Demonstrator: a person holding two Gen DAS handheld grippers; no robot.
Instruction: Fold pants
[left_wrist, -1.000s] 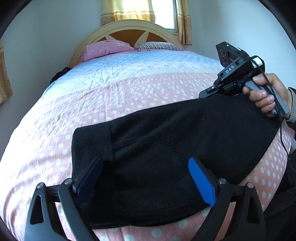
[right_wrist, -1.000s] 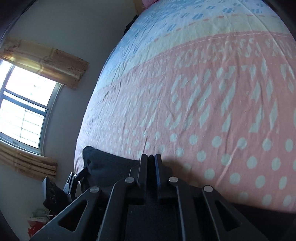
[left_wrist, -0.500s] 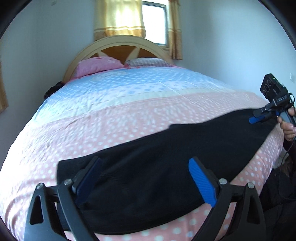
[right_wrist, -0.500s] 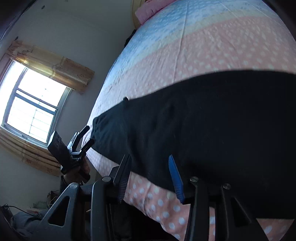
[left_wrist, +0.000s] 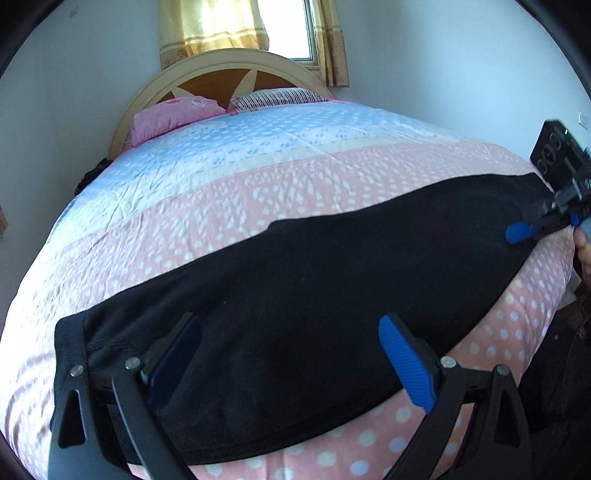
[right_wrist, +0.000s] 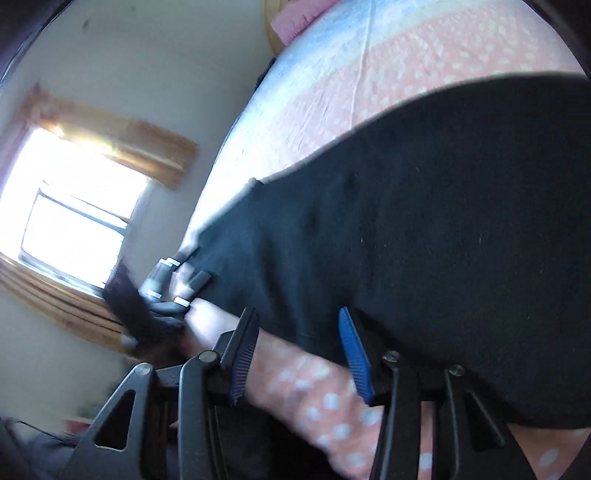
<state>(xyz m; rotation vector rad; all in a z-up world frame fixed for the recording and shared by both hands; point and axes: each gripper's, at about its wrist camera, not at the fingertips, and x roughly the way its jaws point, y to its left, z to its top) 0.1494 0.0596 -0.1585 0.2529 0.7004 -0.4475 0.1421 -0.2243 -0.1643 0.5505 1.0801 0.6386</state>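
Note:
Black pants (left_wrist: 332, 277) lie stretched out in a long strip across the near end of the pink dotted bedspread (left_wrist: 258, 184). My left gripper (left_wrist: 291, 354) hovers open over their left end, its wide-set fingers apart from the cloth. At the far right end my right gripper (left_wrist: 524, 223) shows, held by a hand (left_wrist: 583, 254). In the right wrist view that gripper (right_wrist: 297, 354) stands open at the near edge of the pants (right_wrist: 443, 221), pads not pressing. The left gripper (right_wrist: 184, 280) appears blurred at the pants' far end.
A rounded wooden headboard (left_wrist: 221, 74) with a pink pillow (left_wrist: 173, 114) and a striped pillow (left_wrist: 277, 98) is at the far end. A curtained window (right_wrist: 74, 221) and pale walls flank the bed. The mattress edge drops off in front, at the lower right.
My right gripper, shut on the pants a second ago, swept right, drawing them into a long strip, then opened and let go. My left gripper drew back to the left.

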